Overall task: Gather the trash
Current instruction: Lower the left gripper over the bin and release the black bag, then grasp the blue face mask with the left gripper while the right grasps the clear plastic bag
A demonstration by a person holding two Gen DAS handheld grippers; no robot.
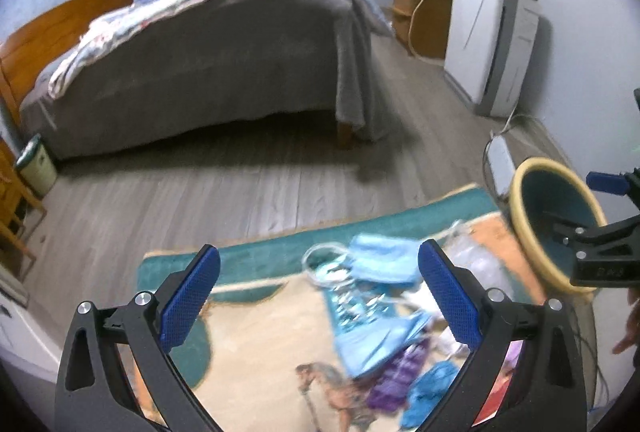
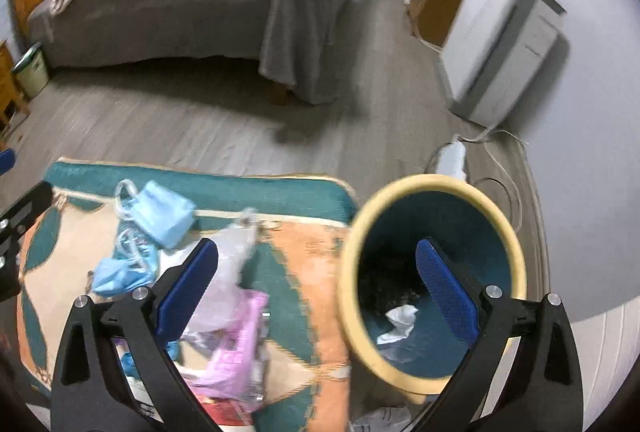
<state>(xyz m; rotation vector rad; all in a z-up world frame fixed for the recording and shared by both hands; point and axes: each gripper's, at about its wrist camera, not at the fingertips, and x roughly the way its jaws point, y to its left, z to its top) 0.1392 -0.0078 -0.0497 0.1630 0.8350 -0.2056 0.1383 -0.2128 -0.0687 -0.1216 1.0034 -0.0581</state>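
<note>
A pile of trash (image 1: 380, 312) is seen on the rug (image 1: 256, 344): blue packets, clear bags and purple wrappers. The left gripper (image 1: 318, 296) is held above it with its fingers wide apart and nothing between them. To the right, the rim of a yellow-edged bin (image 2: 432, 284) sits between the right gripper's (image 2: 318, 292) fingers; whether it is squeezed cannot be told.

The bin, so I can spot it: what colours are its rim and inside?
Pale yellow rim, teal inside on the bin; right wrist view shows it best.
</note>
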